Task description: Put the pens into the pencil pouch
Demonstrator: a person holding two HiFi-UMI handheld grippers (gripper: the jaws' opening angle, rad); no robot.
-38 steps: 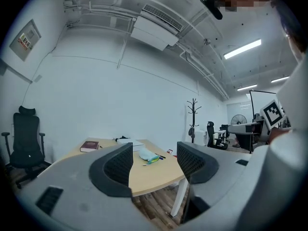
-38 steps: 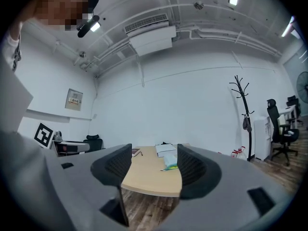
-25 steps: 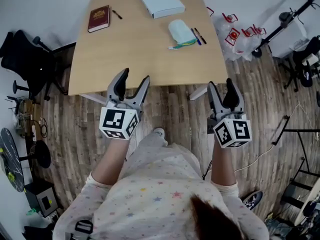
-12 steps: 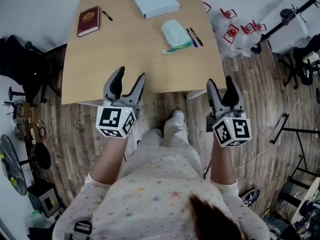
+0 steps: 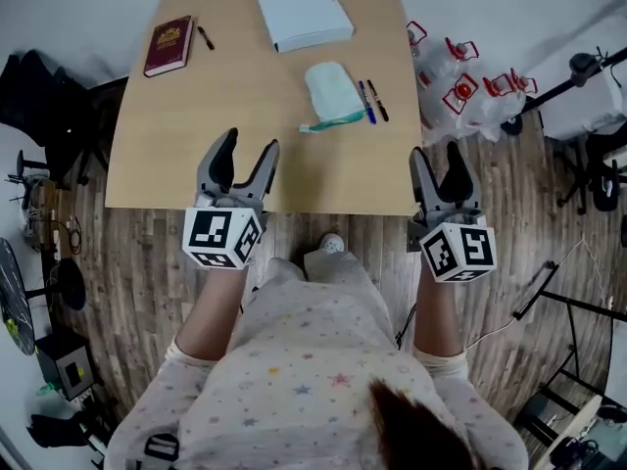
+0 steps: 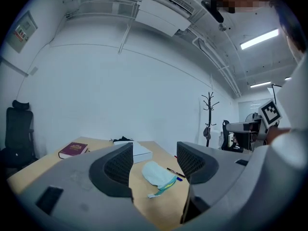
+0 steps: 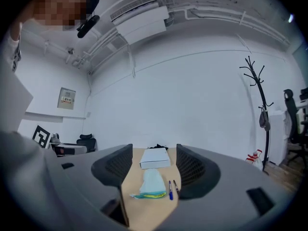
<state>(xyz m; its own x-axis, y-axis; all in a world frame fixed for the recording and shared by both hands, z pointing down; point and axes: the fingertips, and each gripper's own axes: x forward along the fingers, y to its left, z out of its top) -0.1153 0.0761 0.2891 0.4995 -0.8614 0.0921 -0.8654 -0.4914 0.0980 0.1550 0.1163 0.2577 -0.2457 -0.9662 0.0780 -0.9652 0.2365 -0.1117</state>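
table (image 5: 196, 145) ahead of both | left gripper (image 5: 246, 147) jaws wide, empty, at near edge | right gripper (image 5: 439, 160) jaws wide, empty, off near-right corner | box (image 5: 303, 12) far ahead | book (image 5: 168, 45) ahead-left of left gripper | pouch (image 5: 331, 90) ahead, between grippers | pens (image 5: 370, 101) just right of pouch, ahead-left of right gripper

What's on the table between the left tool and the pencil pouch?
Nothing. Only bare tabletop lies between the left tool and the pencil pouch. The head view shows it, and so does the left gripper view.
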